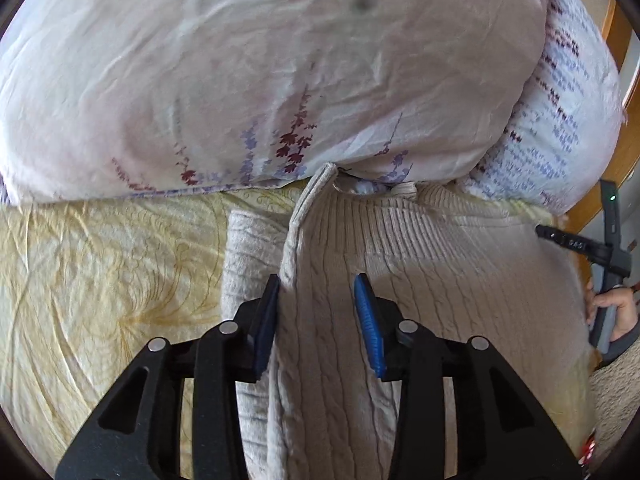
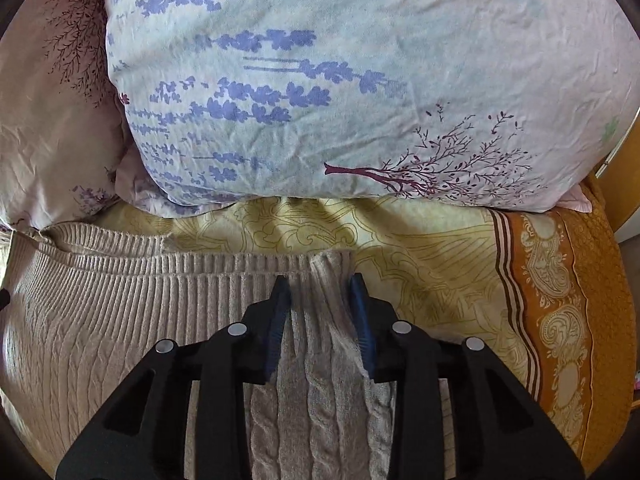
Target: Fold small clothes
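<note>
The left gripper [image 1: 318, 320] has its jaws apart around a raised fold of the sweater [image 1: 440, 288], which runs straight ahead toward the pillow [image 1: 240, 80]. The right gripper [image 2: 320, 320] also has jaws apart around the sweater's edge, on the bedspread [image 2: 420, 280].

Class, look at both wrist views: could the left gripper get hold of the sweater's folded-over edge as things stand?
Probably yes. The left gripper is open with the raised fold of the sweater already between its fingers, and nothing lies in between.
</note>
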`<action>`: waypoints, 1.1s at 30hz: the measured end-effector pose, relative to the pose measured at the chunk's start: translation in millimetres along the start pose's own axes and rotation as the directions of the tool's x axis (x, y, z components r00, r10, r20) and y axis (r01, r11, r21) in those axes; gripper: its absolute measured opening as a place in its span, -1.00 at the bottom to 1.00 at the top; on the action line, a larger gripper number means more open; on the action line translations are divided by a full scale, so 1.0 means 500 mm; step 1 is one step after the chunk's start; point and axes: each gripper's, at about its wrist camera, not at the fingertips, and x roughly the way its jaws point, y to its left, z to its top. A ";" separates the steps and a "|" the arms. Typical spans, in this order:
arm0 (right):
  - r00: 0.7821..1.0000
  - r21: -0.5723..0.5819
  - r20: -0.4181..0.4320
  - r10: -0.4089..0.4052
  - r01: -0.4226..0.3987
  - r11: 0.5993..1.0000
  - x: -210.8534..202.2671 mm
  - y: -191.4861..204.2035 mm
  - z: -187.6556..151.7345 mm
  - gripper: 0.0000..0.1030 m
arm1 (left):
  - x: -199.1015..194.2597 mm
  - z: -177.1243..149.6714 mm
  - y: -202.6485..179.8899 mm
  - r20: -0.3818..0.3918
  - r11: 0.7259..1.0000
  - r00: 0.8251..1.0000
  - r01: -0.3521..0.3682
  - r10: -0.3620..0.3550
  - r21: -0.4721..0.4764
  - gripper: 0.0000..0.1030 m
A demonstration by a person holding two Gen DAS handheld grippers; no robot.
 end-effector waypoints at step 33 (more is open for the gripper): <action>0.983 0.155 0.027 0.183 -0.185 0.970 0.006 -0.095 -0.027 -0.84 | 0.086 0.089 0.011 -0.022 0.998 0.998 -0.052 0.051 -0.034 -0.86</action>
